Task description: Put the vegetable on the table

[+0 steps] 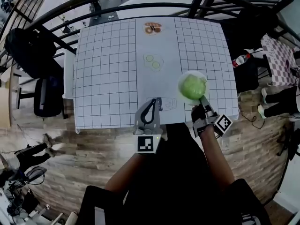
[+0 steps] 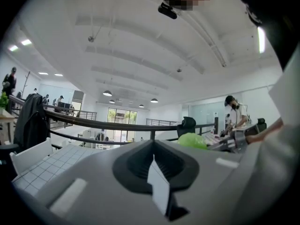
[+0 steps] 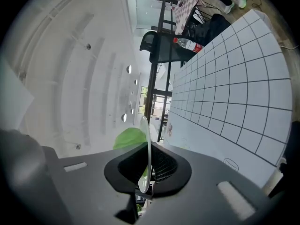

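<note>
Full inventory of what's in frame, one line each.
table: 1, white with black grid, centre
prints: 2, on table's middle strip
vegetable: 1, green, on plate
plate: 1, pale, over table's near right, in right gripper
card: 1, white, table's near edge, in left gripper
bottle: 1, clear with red label, right of table
bag: 1, black, left of table
left gripper: grey, fingers shut on card
right gripper: grey, fingers shut on plate

Open office loft: black railing [image 2: 117, 126], gridded table [image 1: 108, 69], ceiling lamps [image 2: 107, 93].
</note>
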Demonstrator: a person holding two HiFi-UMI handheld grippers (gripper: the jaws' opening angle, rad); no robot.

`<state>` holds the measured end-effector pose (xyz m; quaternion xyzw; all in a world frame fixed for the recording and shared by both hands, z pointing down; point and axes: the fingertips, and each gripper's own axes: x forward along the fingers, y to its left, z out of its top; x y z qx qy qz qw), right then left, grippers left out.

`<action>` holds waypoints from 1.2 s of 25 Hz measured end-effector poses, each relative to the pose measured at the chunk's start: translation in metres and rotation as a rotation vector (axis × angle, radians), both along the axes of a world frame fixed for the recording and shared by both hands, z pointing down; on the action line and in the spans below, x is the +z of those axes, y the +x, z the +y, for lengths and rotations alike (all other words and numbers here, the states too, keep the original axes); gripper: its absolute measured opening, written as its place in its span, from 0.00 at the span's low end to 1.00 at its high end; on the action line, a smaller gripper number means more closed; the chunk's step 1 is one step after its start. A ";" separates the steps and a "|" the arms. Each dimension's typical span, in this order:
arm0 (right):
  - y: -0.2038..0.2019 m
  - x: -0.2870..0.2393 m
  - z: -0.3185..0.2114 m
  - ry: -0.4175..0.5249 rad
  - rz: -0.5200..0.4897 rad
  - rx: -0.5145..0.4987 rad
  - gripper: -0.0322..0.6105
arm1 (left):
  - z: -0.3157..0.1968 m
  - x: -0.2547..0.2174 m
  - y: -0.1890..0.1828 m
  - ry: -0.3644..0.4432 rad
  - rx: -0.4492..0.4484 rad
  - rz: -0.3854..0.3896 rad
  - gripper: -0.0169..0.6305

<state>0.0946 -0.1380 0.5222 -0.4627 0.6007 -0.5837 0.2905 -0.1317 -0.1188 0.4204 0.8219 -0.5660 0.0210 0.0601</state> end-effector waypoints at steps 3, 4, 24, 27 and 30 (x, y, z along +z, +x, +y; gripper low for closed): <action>0.005 0.009 -0.022 -0.006 -0.005 -0.013 0.06 | -0.018 0.000 0.014 -0.007 0.018 -0.017 0.04; 0.009 0.013 -0.029 -0.007 -0.005 -0.018 0.06 | -0.024 0.001 0.020 -0.007 0.018 -0.018 0.04; 0.027 0.112 -0.142 -0.030 -0.053 -0.144 0.07 | -0.119 0.035 0.065 -0.114 -0.020 -0.089 0.04; 0.029 0.128 -0.147 -0.040 -0.034 -0.164 0.07 | -0.128 0.038 0.071 -0.111 -0.027 -0.087 0.04; 0.030 0.142 -0.154 -0.029 0.052 -0.219 0.07 | -0.130 0.046 0.074 -0.126 -0.030 -0.094 0.04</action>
